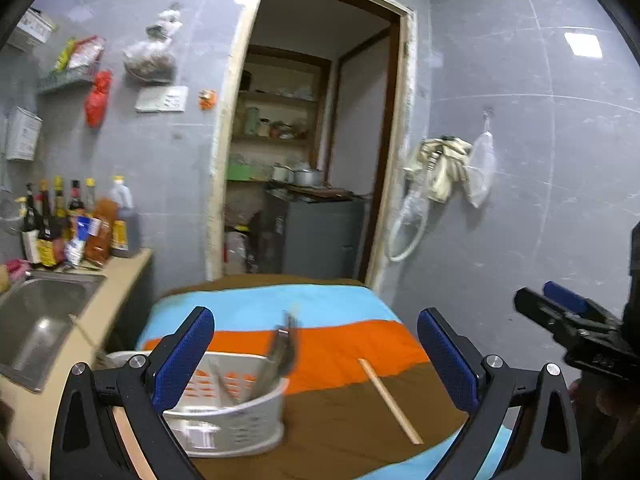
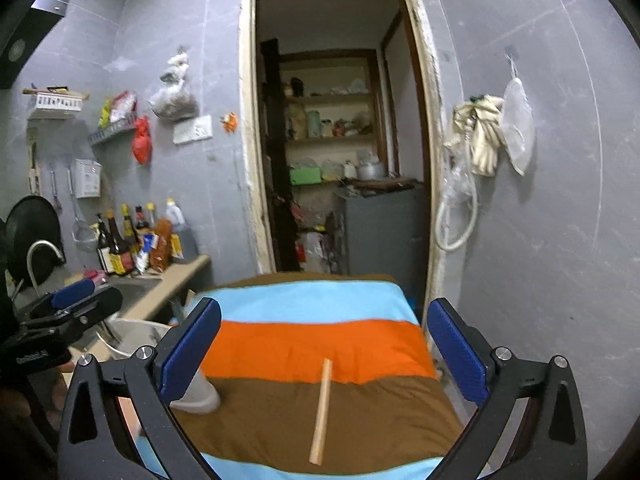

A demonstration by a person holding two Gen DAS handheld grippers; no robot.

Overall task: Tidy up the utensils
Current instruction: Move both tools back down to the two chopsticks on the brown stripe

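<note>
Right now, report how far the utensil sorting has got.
Done: some utensils already stand in the white basket. In hand: nothing; left gripper and right gripper are both open. Left: the wooden chopstick lying on the striped cloth.

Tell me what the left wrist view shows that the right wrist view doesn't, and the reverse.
Left wrist only: utensils standing inside the white basket, and the sink basin. Right wrist only: a black pan and curved faucet at far left. Both: the wooden stick lying on the striped cloth, both grippers open and empty.
</note>
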